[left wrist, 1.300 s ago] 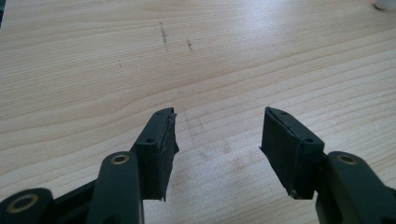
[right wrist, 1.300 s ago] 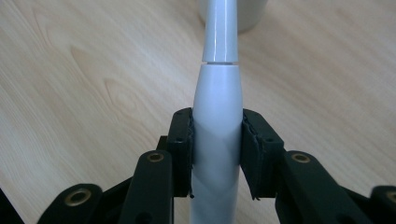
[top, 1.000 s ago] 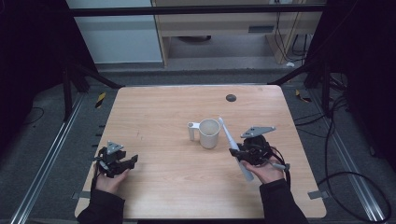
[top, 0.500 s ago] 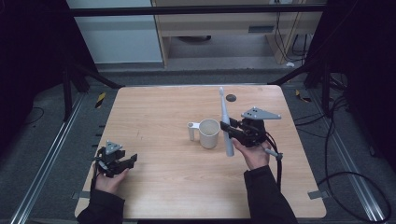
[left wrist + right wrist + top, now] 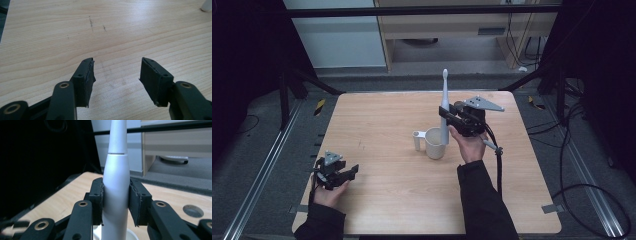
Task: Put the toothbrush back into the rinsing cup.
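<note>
Left gripper [image 5: 343, 174] jaws apart, low; right gripper [image 5: 449, 118] jaws clamped, raised.

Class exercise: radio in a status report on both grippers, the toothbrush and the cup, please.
Right gripper shut on toothbrush, upright, base over cup. Left gripper open, empty, low over table. Nothing in the way.

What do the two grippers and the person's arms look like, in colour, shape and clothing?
Both grippers are black, each with two flat jaws on linked arms with brass-coloured rivets. The left gripper and the right gripper each carry a grey three-cornered plate on top. A black cable trails from the right one. The person wears dark long sleeves.
</note>
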Demonstrator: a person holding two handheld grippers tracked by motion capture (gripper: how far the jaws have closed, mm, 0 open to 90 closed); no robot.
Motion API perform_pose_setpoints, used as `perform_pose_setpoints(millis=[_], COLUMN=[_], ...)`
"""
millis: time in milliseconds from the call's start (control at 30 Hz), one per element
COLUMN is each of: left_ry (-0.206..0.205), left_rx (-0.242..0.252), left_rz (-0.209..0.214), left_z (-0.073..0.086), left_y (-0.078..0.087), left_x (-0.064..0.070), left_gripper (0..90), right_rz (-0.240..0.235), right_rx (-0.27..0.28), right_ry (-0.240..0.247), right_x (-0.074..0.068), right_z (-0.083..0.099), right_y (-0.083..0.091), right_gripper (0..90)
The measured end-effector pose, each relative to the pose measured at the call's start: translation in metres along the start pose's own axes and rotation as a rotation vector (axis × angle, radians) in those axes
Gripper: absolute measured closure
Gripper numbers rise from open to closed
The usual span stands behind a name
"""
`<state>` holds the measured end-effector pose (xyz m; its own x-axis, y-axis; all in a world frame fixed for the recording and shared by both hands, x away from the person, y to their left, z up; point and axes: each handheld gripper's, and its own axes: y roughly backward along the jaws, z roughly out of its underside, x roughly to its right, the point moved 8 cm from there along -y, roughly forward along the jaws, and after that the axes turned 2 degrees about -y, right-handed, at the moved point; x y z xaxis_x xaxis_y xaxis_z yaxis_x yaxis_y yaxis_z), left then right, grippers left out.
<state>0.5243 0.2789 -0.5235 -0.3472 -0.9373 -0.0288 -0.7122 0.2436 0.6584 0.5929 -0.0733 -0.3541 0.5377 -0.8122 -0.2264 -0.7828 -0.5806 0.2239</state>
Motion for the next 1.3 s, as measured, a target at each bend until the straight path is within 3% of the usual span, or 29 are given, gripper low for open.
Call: perform_pose_setpoints(millis=[267, 633, 1300], left_ry=[-0.001, 0.001, 0.0], left_rx=[0.002, 0.007, 0.01], left_rz=[-0.001, -0.002, -0.003], left_z=[0.0, -0.001, -0.001], left_y=[0.0, 0.0, 0.001], left_x=[0.0, -0.001, 0.0], left_gripper=[44.1, 44.1, 44.2], right_rz=[0.03, 0.057, 0.093], right_rx=[0.034, 0.024, -0.097], right_ry=[-0.017, -0.023, -0.012], right_x=[0.007, 0.012, 0.015], right_z=[-0.008, 0.003, 0.047], right_y=[-0.017, -0.041, -0.066], right_gripper=[66.9, 66.9, 66.8])
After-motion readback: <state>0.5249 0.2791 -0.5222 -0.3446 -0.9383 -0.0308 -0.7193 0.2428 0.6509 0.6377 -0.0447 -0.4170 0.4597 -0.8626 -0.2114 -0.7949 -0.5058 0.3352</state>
